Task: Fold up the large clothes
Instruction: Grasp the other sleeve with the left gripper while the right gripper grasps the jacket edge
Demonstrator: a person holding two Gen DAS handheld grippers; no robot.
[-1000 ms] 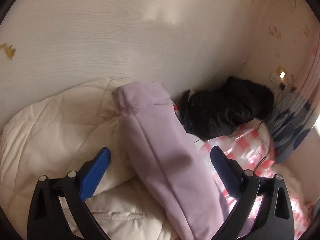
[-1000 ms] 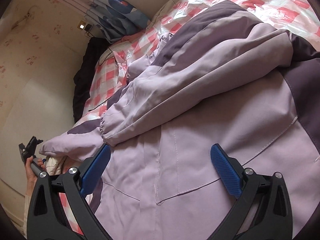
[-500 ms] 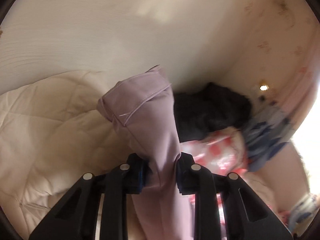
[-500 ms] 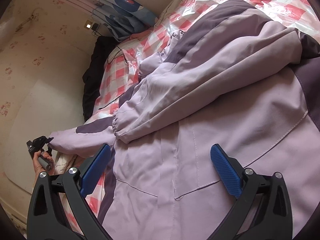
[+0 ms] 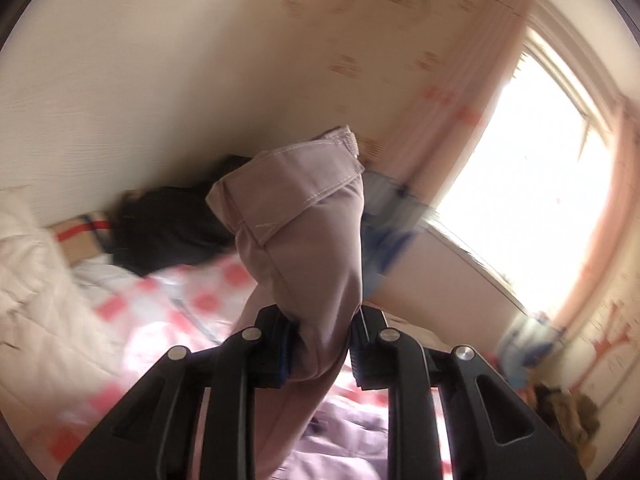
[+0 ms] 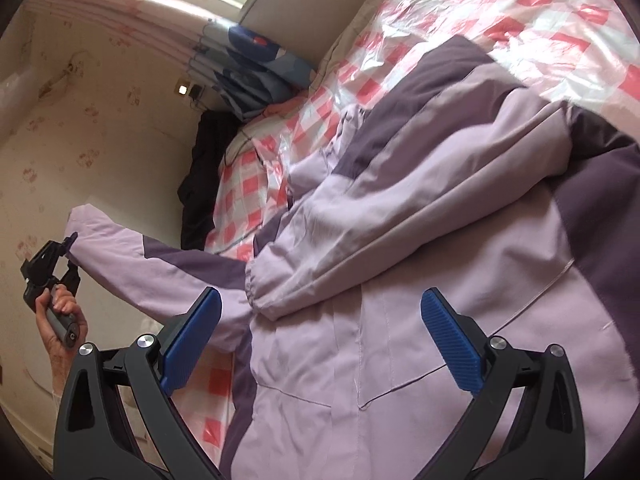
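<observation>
A lilac jacket with dark purple panels [image 6: 420, 300] lies spread on the bed. My left gripper [image 5: 320, 344] is shut on the jacket's sleeve [image 5: 304, 240] near the cuff and holds it lifted above the bed; it also shows in the right wrist view [image 6: 70, 246], pulling the sleeve [image 6: 132, 264] out to the left. My right gripper [image 6: 320, 340] is open and empty, hovering over the jacket's front, near the other sleeve's gathered cuff [image 6: 264, 292].
The bed has a red-and-white checked cover [image 6: 520, 12] under clear plastic. A black garment [image 5: 168, 228] and a cardboard box [image 5: 80, 240] lie by the wall. A white quilt [image 5: 32, 280] lies at left. Blue patterned curtain [image 6: 252, 64] and window [image 5: 532, 176] beyond.
My left gripper closed on the sleeve near the cuff, then lifted it and swung right toward the window. The right gripper stayed open and moved little.
</observation>
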